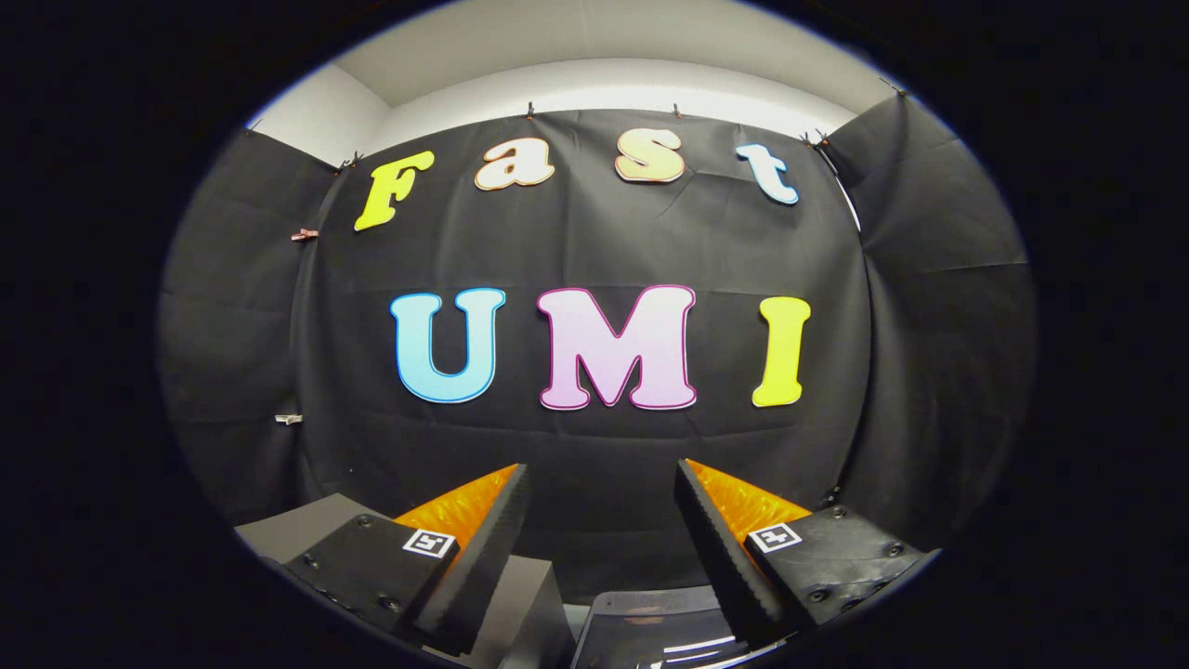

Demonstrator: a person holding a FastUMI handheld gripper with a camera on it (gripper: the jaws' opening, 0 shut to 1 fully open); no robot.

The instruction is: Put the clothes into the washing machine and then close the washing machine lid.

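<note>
Hovering with jaws wide and holding nothing, the gripper (602, 520) is facing the wall; clothes, likely soft and light, would suit a bunched-fold pinch.

Booth wall (604, 446) showing black, creased cloth. Ceiling strip (604, 56) above glowing white-grey. Grey box (297, 530) sitting beside claw (602, 483), fingers spread wide, gripping nothing. Dark glossy surface (650, 632) below catching white reflections.

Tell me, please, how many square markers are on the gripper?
2: one marker behind one finger, another marker behind the other. The gripper is open, empty.
</note>
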